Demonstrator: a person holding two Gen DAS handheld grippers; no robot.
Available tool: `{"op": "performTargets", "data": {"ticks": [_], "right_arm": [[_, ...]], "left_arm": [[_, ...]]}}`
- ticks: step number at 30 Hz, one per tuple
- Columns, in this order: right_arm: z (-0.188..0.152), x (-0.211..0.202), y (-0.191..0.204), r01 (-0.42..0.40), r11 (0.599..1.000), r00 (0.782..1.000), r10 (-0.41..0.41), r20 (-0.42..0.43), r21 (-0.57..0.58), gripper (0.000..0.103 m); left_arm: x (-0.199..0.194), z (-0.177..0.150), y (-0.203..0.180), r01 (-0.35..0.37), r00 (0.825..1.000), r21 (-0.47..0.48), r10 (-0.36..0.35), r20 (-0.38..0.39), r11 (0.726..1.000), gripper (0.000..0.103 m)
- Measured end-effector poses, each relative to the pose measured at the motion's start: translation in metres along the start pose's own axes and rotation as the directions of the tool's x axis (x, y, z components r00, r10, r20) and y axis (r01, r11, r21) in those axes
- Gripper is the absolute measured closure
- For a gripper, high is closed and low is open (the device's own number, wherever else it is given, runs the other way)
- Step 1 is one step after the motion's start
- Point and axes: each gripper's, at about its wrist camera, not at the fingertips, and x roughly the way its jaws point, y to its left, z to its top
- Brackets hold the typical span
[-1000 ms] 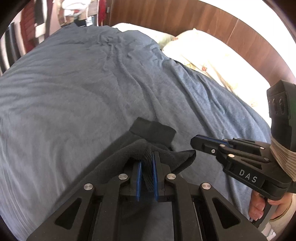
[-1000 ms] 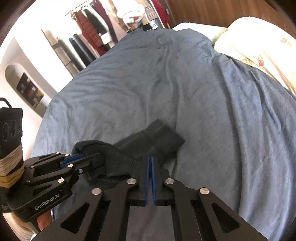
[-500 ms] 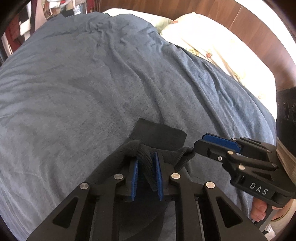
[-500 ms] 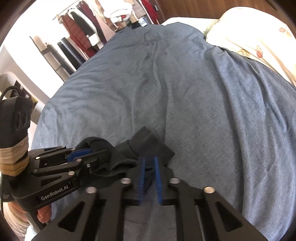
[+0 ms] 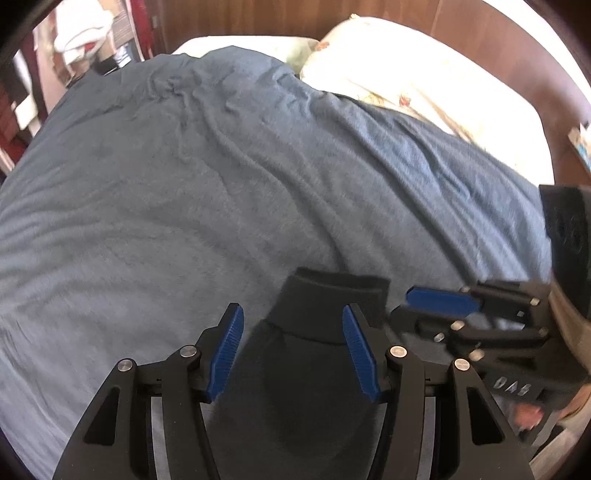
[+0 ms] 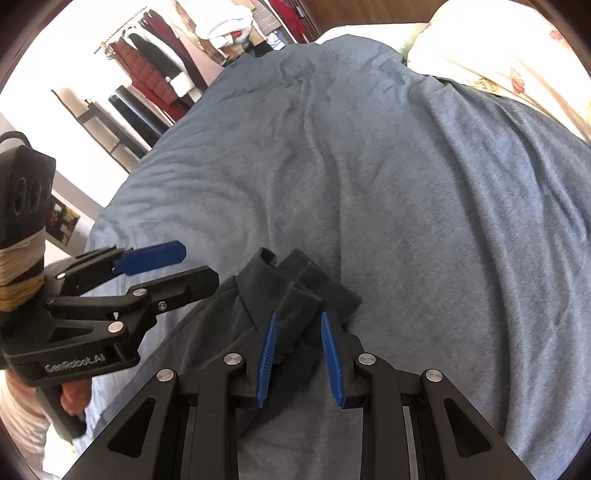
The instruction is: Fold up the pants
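Observation:
Dark grey pants [image 5: 295, 369] lie on the blue bedspread [image 5: 184, 184], cuffed leg ends [image 5: 340, 291] pointing away from me. In the right wrist view the pants [image 6: 236, 325] show two cuffs [image 6: 317, 284] stacked side by side. My left gripper [image 5: 291, 321] is open, its blue pads on either side of the fabric without holding it; it also shows in the right wrist view [image 6: 177, 266]. My right gripper [image 6: 297, 321] is open just above the cuffs; it appears in the left wrist view [image 5: 436, 302] beside the pants.
A cream floral pillow [image 5: 424, 74] lies at the head of the bed against a wooden headboard [image 5: 295, 18]. A clothes rack with hanging garments [image 6: 155, 66] stands beyond the far side of the bed. The bedspread is wrinkled [image 6: 369, 166].
Both grippers were shut on the pants a second ago; both have opened and let go. The leg ends now lie flat on the bedspread.

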Motion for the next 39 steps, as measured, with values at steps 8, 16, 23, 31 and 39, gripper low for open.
{"op": "performTargets", "data": {"ticks": [8, 16, 23, 31, 39], "right_arm": [[-0.002, 0.017, -0.002, -0.041, 0.995, 0.999, 0.040, 0.010, 0.087, 0.076], [0.000, 0.040, -0.005, -0.046, 0.991, 0.999, 0.047, -0.005, 0.122, 0.076], [-0.004, 0.047, -0.010, -0.021, 0.990, 0.999, 0.027, -0.036, 0.139, 0.076], [-0.007, 0.052, -0.017, -0.047, 0.982, 0.998, 0.055, -0.041, 0.182, 0.076], [-0.008, 0.049, -0.017, -0.052, 0.976, 0.997, 0.064, -0.049, 0.211, 0.090]], "left_arm": [[0.037, -0.009, 0.039, 0.131, 0.986, -0.057, -0.136, -0.098, 0.990, 0.055], [0.071, -0.010, 0.050, 0.238, 0.959, -0.142, -0.256, -0.122, 0.961, 0.057], [0.085, -0.009, 0.047, 0.295, 0.937, -0.184, -0.321, -0.135, 0.938, 0.064], [0.067, -0.013, 0.046, 0.298, 0.944, -0.148, -0.314, -0.104, 0.943, 0.085], [0.046, -0.009, 0.031, 0.277, 0.958, -0.086, -0.283, -0.054, 0.957, 0.088]]}}
